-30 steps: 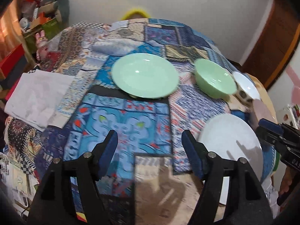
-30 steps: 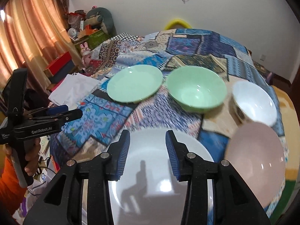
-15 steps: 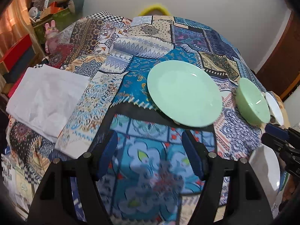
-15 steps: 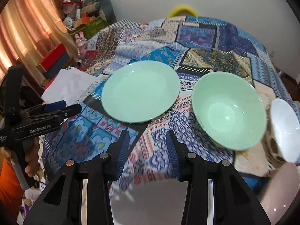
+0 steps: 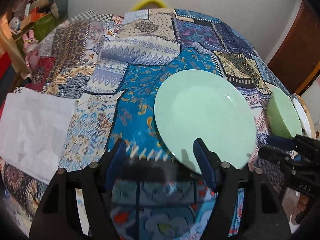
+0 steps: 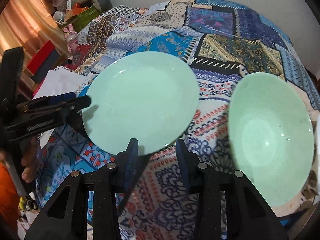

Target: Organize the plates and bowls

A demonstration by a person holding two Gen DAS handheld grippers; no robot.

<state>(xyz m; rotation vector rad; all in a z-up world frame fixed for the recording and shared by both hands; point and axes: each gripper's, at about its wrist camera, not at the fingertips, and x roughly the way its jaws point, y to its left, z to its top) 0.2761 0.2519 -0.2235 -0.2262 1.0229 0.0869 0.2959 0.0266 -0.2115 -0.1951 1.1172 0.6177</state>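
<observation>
In the left wrist view, the left gripper [image 5: 160,152] is seen with its 2 fingers [image 5: 203,160] spread wide and nothing held between them; the right-hand finger overlaps the near rim of a pale green plate [image 5: 204,116], though contact cannot be told. The plate lies flat on a patchwork cloth [image 5: 140,60] that covers the bench. Further right, a green bowl [image 5: 284,116] is seen near the plate but apart from it, and the edge of a white bowl [image 5: 303,116] is seen just behind it. A folded white cloth [image 5: 34,128] lies at the left side of the bench, well apart from the plate. The right gripper [image 5: 280,148] is seen at the right edge, near the bowl; how far its fingers are parted cannot be told from here. In the right wrist view, the right gripper [image 6: 157,154] is seen with its fingers [image 6: 132,156] parted moderately and nothing held; they are poised at the near rim of the green plate [image 6: 140,104]. The green bowl [image 6: 270,136] stands upright to the right of the plate, with a gap of patchwork cloth [image 6: 216,46] between them. The left gripper [image 6: 80,102] is seen at the left, its tip at the plate's left rim, held by a hand [image 6: 28,160] that is partly hidden. The white cloth [image 6: 58,82] is seen behind it.
</observation>
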